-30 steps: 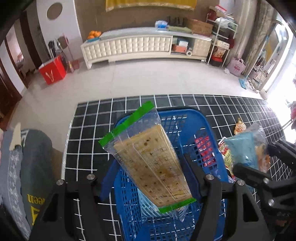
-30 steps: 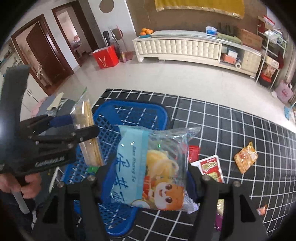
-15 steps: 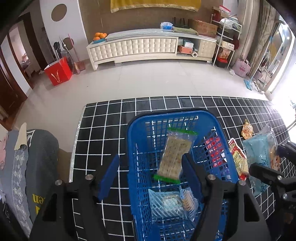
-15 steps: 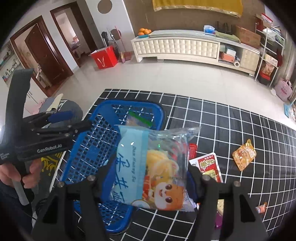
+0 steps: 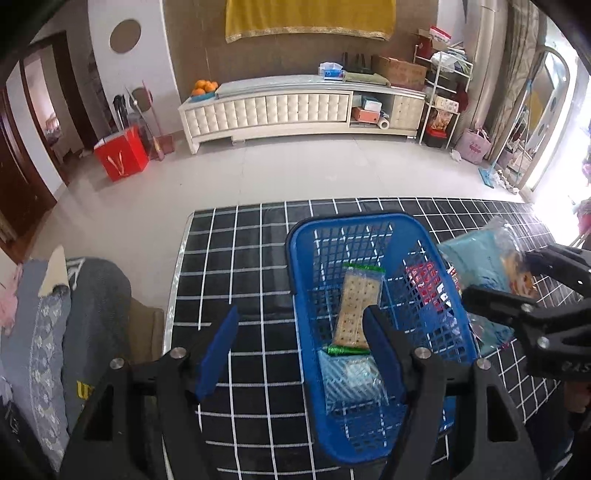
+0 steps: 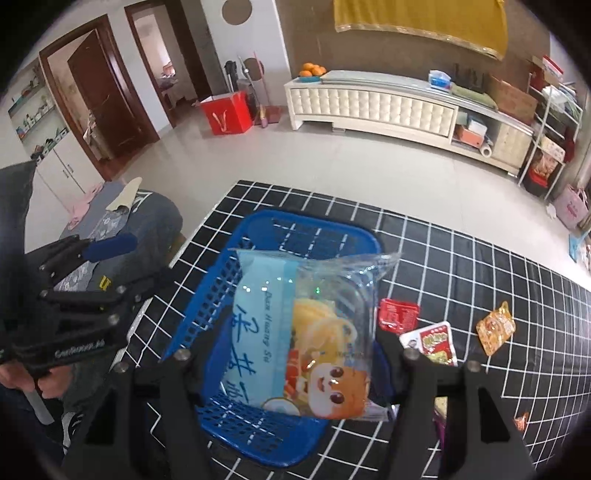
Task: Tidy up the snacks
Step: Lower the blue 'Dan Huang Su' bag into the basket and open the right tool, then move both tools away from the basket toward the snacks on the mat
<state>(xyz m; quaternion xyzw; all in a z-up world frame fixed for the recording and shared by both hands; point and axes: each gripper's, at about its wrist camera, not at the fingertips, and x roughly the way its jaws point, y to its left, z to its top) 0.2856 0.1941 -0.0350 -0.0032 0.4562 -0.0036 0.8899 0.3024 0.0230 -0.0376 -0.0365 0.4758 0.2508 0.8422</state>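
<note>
Blue basket (image 5: pixel 436 236) holds cracker pack (image 5: pixel 356 306); left tool (image 5: pixel 301 343) open, empty; right tool (image 6: pixel 301 354) grips snack bag (image 6: pixel 306 332).

We see a long white cabinet (image 5: pixel 303 107) against the far wall, with a bowl of oranges (image 5: pixel 204 87) at its left end. A red box (image 5: pixel 121 153) stands on the pale floor nearby. A yellow cloth (image 5: pixel 310 16) hangs above.

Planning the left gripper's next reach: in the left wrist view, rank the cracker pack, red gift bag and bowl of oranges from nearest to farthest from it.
1. Cracker pack: inside the blue basket, just ahead of the open left gripper.
2. Red gift bag: on the floor, far left.
3. Bowl of oranges: on the white cabinet's left end, by the back wall.
</note>
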